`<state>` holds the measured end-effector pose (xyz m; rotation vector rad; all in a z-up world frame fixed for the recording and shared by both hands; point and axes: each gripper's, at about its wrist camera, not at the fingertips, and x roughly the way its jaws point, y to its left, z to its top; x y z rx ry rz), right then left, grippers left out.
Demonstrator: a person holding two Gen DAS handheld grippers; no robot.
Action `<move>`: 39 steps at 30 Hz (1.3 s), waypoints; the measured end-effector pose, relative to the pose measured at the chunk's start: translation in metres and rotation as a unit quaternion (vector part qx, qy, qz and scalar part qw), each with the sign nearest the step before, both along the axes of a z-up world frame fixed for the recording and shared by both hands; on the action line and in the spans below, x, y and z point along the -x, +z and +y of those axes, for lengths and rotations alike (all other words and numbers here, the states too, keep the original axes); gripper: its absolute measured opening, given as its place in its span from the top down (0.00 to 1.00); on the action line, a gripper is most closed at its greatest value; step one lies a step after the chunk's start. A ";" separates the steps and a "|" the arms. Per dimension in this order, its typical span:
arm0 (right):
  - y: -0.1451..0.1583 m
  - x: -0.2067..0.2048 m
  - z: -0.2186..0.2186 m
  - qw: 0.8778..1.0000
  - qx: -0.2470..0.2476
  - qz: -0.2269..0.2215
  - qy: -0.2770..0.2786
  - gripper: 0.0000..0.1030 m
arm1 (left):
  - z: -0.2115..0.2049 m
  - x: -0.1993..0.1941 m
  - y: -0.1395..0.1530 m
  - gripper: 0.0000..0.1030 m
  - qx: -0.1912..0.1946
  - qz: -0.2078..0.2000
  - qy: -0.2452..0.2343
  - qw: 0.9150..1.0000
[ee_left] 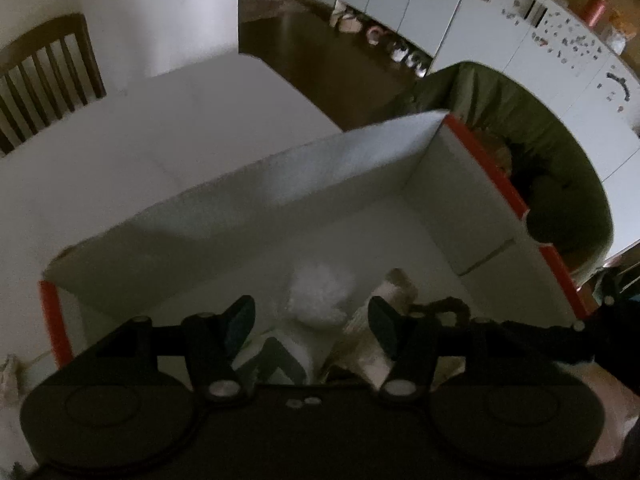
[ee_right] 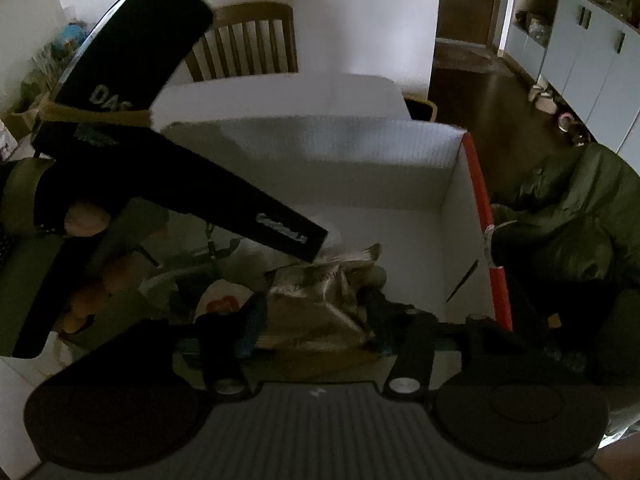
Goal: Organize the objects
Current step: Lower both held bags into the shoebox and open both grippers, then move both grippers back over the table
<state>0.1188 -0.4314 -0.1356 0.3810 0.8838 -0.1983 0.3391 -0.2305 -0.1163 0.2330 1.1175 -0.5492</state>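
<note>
- Box (ee_left: 248, 184), white cardboard with red-taped corner edges, sits open-topped on a white table (ee_left: 120, 152); task items are going into it, so both claws point down into it.
- Contents at the near end: a white fluffy wad (ee_left: 320, 296), a crinkled paper bag (ee_right: 320, 292) and a white packet with a green zigzag (ee_left: 280, 356), all lying close together.
- Left claw (ee_left: 312, 320): jaws apart, nothing between them; the wad and packet lie on the box floor below the gap, apparently just set down.
- Right claw (ee_right: 316, 320): jaws apart on either side of the paper bag; too dark to tell if the pads touch it.
- Left view only: wad and packet, and the bare far half of the box floor.
- Right view only: the left claw's black body (ee_right: 132, 80) slanting across the near-left, and a white item with an orange patch (ee_right: 224, 300) beside the bag.
- Green cushion (ee_left: 560, 160) lies just right of the box; wooden chair (ee_right: 248, 40) stands beyond the table.
</note>
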 end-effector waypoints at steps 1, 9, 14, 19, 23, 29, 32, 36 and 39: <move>0.003 0.002 0.000 1.000 -0.002 -0.003 -0.001 0.45 | 0.003 0.003 0.004 0.40 0.003 -0.005 -0.002 1.000; 0.023 0.018 0.004 0.999 -0.014 -0.027 -0.013 0.44 | 0.015 0.019 0.035 0.41 0.042 -0.029 -0.001 0.999; 0.035 0.029 0.009 0.999 -0.025 -0.033 -0.022 0.44 | 0.035 0.035 0.055 0.41 0.077 -0.040 0.002 0.996; 0.052 0.038 0.020 0.998 -0.027 -0.053 -0.030 0.43 | 0.055 0.056 0.070 0.40 0.098 -0.058 0.005 0.993; 0.067 0.043 0.036 0.997 -0.017 -0.074 -0.026 0.38 | 0.077 0.074 0.082 0.40 0.111 -0.068 0.008 0.991; 0.082 0.040 0.066 0.996 -0.011 -0.089 -0.017 0.36 | 0.113 0.095 0.089 0.38 0.104 -0.079 0.020 0.991; 0.085 0.037 0.081 0.995 -0.017 -0.096 -0.011 0.33 | 0.133 0.103 0.089 0.34 0.104 -0.080 0.031 0.991; 0.088 0.031 0.104 0.994 -0.025 -0.104 -0.001 0.33 | 0.164 0.113 0.090 0.30 0.104 -0.082 0.046 0.990; 0.090 0.026 0.122 0.993 -0.029 -0.114 0.008 0.28 | 0.189 0.121 0.088 0.23 0.092 -0.092 0.056 0.990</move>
